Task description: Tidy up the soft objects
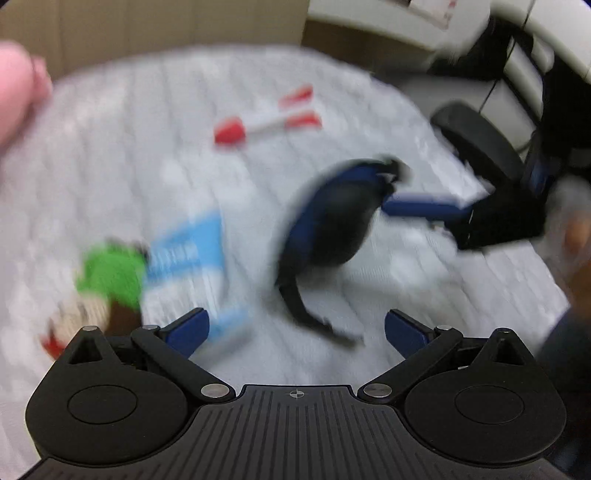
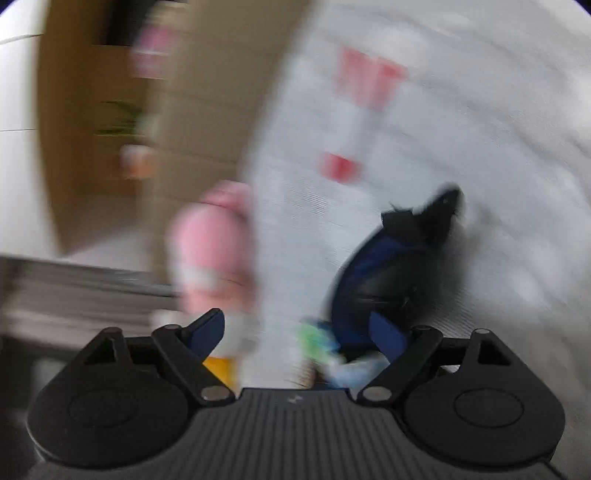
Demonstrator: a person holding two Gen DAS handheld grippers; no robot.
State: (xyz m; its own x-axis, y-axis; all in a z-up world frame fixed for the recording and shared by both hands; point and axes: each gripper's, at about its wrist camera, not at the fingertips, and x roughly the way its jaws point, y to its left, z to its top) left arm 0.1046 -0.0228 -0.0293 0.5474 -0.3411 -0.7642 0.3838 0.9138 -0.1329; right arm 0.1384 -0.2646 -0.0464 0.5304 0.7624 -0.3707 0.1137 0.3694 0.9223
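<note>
Left wrist: blurred grey quilted bed, cardboard box behind.

On the pale quilted bed, a black-and-blue cap lies crumpled near the middle. Beyond it rests a red-and-white soft toy; to its left lie a light-blue-and-white cloth and a green plush piece. A pink plush sits at the bed's edge. All are blurred.
</note>
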